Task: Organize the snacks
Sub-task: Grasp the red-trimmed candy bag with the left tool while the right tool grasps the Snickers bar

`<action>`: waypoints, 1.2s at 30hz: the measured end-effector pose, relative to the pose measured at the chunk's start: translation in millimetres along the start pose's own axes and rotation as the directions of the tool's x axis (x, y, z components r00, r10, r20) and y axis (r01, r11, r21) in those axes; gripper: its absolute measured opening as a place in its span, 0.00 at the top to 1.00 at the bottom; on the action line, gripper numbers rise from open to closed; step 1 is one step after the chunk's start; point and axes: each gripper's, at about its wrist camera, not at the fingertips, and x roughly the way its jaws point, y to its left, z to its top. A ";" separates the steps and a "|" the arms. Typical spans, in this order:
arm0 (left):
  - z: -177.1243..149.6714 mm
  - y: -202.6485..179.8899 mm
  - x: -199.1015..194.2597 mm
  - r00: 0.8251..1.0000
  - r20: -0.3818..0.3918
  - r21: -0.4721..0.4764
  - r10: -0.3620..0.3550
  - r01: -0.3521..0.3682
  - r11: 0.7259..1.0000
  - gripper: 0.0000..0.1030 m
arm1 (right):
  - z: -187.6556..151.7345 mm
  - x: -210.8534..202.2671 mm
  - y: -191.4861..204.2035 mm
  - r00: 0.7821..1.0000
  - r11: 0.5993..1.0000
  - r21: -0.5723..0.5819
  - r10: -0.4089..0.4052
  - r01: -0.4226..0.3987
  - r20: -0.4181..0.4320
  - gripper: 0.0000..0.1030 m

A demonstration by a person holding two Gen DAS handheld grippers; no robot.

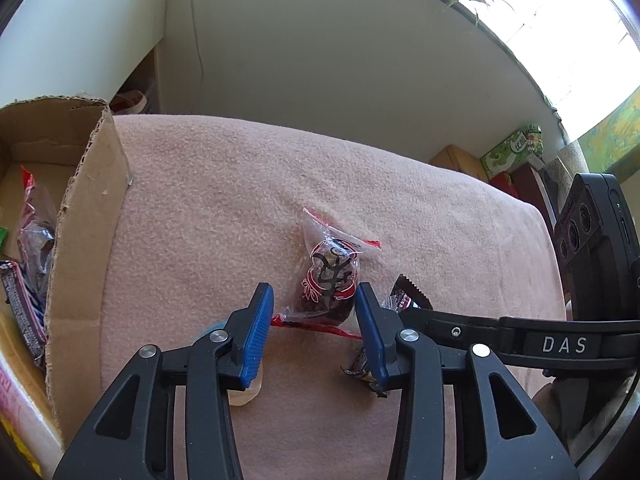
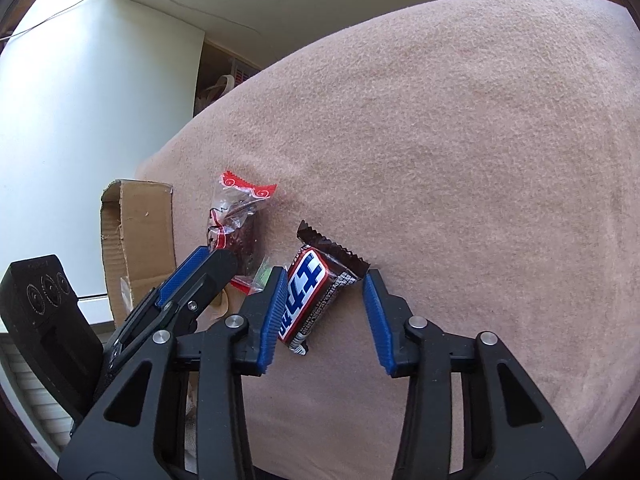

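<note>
Left wrist view: your left gripper [image 1: 314,308] hangs low over the pink blanket [image 1: 240,200], fingers apart around the clear date packet [image 1: 328,280], its long axis pointing away.

Right wrist view: your right gripper [image 2: 326,300], fingers apart, straddles the chocolate bar [image 2: 316,292], which lies angled up-right on the blanket.

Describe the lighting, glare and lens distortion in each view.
Left wrist view: the window at top right is blown out to white, the pink blanket evenly lit, and the fisheye bows its far edge. Right wrist view: softer daylight, glints on the clear snack packet, the chocolate bar sharp between the open right gripper, and dark vignetting at the corners.
</note>
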 end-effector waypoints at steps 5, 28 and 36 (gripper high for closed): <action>4.8 0.4 5.9 1.000 0.008 0.016 0.014 -0.014 1.000 0.63 | -4.7 1.8 1.9 1.000 0.999 0.042 0.027 -0.027 -0.004 0.58; 17.6 14.3 15.0 1.000 0.019 0.014 0.018 -0.019 1.000 0.69 | -9.3 25.2 61.2 0.975 0.933 -0.281 -0.219 0.222 0.043 0.66; 13.5 12.5 3.9 0.998 0.070 0.005 0.008 -0.008 1.000 0.70 | -14.7 11.4 51.5 0.980 0.940 -0.279 -0.187 0.197 0.063 0.73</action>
